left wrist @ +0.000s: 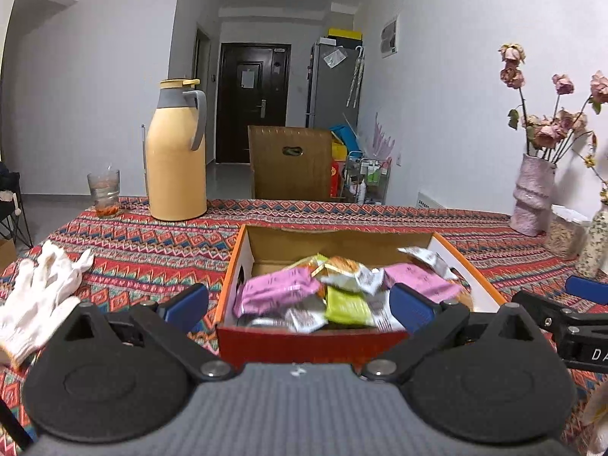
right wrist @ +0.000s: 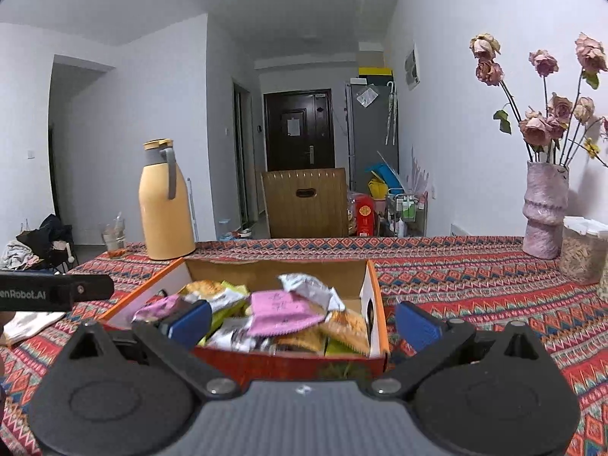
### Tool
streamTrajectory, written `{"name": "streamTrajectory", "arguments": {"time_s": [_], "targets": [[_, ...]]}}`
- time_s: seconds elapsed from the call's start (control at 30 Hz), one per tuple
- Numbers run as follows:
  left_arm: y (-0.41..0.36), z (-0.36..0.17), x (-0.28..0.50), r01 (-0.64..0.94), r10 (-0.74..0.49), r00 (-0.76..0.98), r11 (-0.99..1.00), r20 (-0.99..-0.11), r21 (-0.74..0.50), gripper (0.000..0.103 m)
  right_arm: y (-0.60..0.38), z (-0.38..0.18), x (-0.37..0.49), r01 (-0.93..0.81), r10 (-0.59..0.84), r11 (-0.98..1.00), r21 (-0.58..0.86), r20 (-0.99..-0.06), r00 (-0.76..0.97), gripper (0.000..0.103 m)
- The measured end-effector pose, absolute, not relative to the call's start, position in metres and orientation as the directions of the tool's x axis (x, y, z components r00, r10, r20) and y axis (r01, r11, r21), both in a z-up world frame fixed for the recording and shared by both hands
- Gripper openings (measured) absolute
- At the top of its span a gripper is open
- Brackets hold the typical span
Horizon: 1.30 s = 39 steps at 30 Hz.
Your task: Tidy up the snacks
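Orange rectangular cardboard box [left wrist: 228, 269] sits centre frame on the woven-pattern surface [left wrist: 152, 250], heaped with crinkly foil snack packets [left wrist: 279, 290]. Left gripper [left wrist: 298, 304] and right gripper [right wrist: 302, 323]: jaws wide open, empty.

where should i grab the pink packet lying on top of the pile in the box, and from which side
Take the pink packet by its near crimped edge, coming from above and slightly toward the near wall of the box. It lies flat on top of the other snacks with that serrated edge free and overhanging, so thin fingers could likely pinch it. The right gripper is open and nearest.
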<state>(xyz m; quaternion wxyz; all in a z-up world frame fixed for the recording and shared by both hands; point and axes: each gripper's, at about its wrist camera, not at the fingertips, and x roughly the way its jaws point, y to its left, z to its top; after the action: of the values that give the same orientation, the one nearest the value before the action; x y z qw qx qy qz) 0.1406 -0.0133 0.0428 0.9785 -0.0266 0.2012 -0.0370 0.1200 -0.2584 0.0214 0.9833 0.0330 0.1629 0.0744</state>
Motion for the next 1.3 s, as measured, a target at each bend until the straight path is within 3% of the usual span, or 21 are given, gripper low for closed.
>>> {"name": "streamTrajectory", "arguments": {"time_s": [0.8,1.3], "targets": [[-0.002,-0.011,0.048,0.077,-0.114,0.852,0.993,-0.511,-0.092,0.103,-0.249,-0.030,0.032,-0.165,0.204,0.979,0.123,-0.469,0.859,0.103],[-0.003,-0.016,0.038,0.083,-0.120,0.840,0.992,-0.529,-0.093,0.103,-0.248,-0.034,0.019,-0.158,0.199,0.979,0.125,-0.476,0.856,0.103]]}}
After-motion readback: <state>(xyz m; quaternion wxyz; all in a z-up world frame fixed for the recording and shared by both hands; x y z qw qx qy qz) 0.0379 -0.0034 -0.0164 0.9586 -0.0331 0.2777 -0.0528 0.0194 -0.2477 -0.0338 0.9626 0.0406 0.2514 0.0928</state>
